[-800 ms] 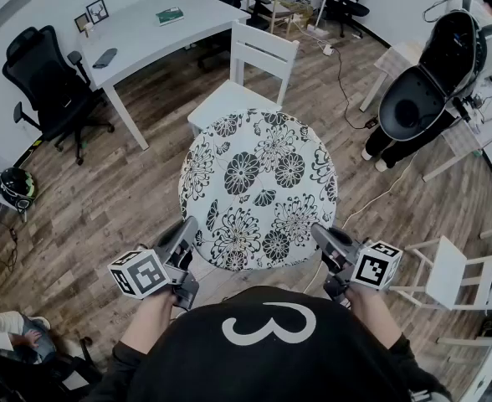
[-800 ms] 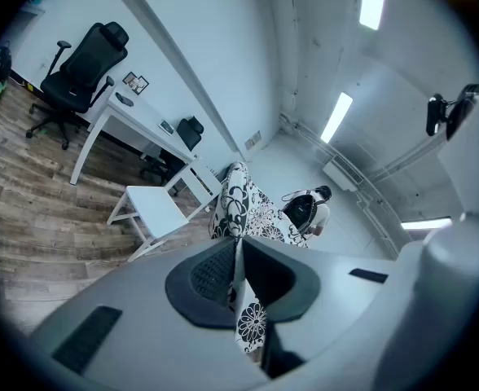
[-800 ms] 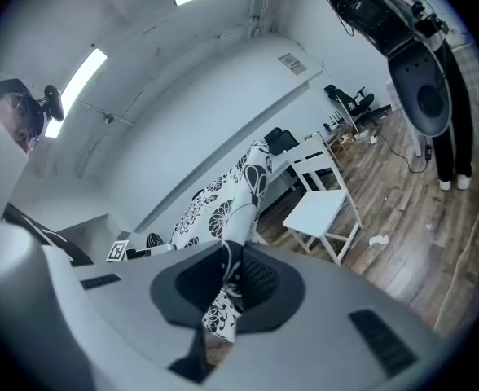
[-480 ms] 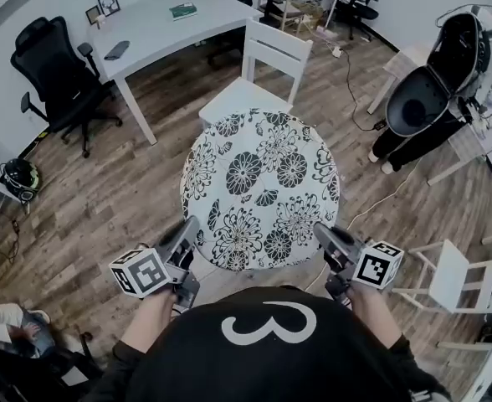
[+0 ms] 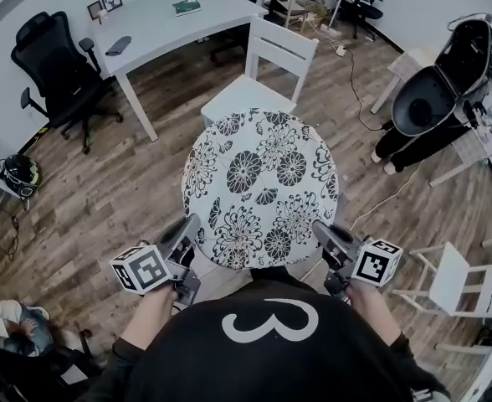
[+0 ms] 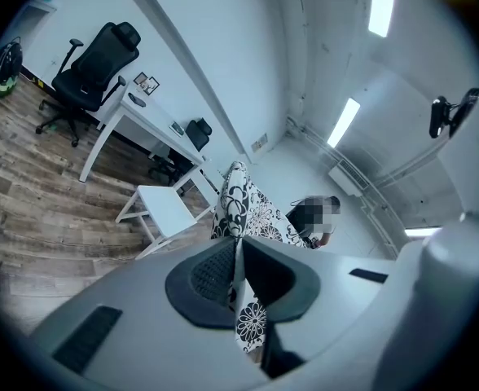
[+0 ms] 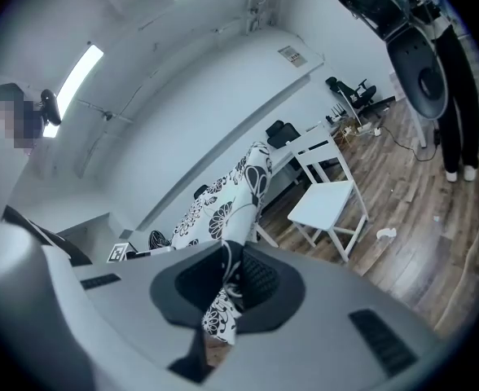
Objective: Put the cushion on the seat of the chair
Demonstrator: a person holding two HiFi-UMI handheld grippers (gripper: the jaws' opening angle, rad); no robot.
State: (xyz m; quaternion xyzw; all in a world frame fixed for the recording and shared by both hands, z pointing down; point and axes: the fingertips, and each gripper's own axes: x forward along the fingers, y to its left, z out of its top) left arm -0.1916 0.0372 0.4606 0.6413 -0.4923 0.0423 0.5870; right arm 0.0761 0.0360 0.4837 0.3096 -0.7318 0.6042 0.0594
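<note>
In the head view, the person holds a big round white cushion with black flowers point(image 5: 258, 187) out in front, up above the brown wooden floor point(image 5: 137, 191). The left tool point(image 5: 189, 231) pinches the near edge of the cushion on one side. The right tool point(image 5: 321, 234) pinches the near edge on the other side. A white wooden chair point(image 5: 248, 99) stands just past the far edge of the cushion. Its seat is bare and its back is on the far side, near a white bench point(image 5: 158, 19). In the left gripper view, the left tool's two jaws are pressed together on a thin fold of the flowered cloth. The chair shows beyond it on the floor, apart from the cushion. In the right gripper view, the right tool's jaws are also squeezed together on the cloth edge, and the chair's bare seat shows off to the side. So the picking up looks done, since both tools have hold of the cushion. The cushion is not on the seat yet. What seems to be left is to carry it over the seat, lay it flat there, and let go.
</note>
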